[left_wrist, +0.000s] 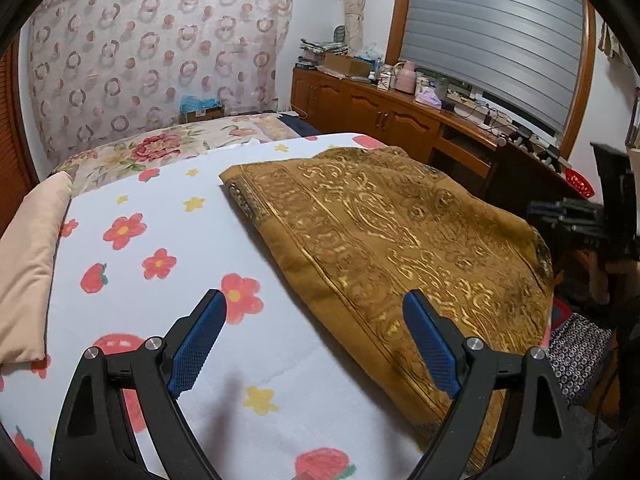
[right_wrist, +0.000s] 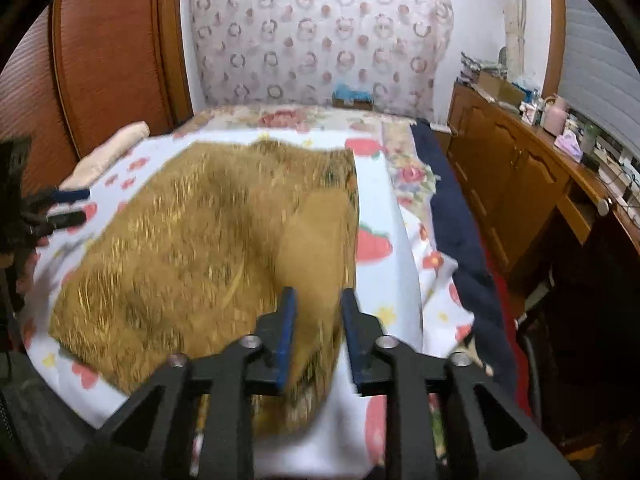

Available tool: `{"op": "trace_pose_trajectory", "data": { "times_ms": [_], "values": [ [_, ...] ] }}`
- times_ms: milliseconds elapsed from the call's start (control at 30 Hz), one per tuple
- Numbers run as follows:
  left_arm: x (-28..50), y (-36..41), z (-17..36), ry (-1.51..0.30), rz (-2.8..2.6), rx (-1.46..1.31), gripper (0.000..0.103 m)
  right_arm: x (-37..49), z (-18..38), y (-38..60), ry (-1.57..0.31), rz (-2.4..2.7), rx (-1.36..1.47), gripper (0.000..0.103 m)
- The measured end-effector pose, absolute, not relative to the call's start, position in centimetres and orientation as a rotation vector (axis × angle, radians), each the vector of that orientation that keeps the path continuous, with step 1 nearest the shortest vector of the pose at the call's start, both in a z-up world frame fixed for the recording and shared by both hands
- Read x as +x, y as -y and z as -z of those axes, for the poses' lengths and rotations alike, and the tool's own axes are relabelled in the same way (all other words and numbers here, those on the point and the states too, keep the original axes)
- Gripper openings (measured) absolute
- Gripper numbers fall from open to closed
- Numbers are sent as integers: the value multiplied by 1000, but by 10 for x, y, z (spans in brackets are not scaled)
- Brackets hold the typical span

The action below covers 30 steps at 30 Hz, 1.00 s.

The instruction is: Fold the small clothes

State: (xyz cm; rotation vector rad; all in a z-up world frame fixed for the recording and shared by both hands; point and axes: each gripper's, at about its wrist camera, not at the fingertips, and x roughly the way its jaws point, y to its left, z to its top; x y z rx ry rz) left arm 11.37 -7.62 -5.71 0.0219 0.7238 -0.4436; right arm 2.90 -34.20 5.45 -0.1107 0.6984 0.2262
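Gold-patterned brown cloth spread on the bed, one set of jaws wide, the other partly open around a fold.

The cloth (left_wrist: 400, 232) was mustard brown with shiny gold scrollwork and a banded border, lying rumpled on the flowered white sheet (left_wrist: 168, 240) toward the bed's right edge, one corner pointing at the headboard end. The left gripper (left_wrist: 316, 344) hovered over the near edge of the bed with its jaws wide apart, holding nothing, one blue pad over the sheet and the other over the cloth's border. The right gripper (right_wrist: 318, 336) had its jaws partly open with a raised fold of the cloth between them; the blur hid whether the pads pressed on it.
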Motion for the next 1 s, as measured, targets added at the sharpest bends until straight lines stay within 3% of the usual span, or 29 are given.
{"op": "trace_pose_trajectory", "data": {
  "times_ms": [300,633,1000],
  "values": [
    [143,84,65,-774,443,20,90,128,-63,331,-613,-268,-104,35],
    [152,89,84,-848,422,66,90,243,-25,311,-754,-273,-95,34],
    [155,90,96,-886,425,59,90,268,-4,286,-863,-348,-110,36]
  ]
}}
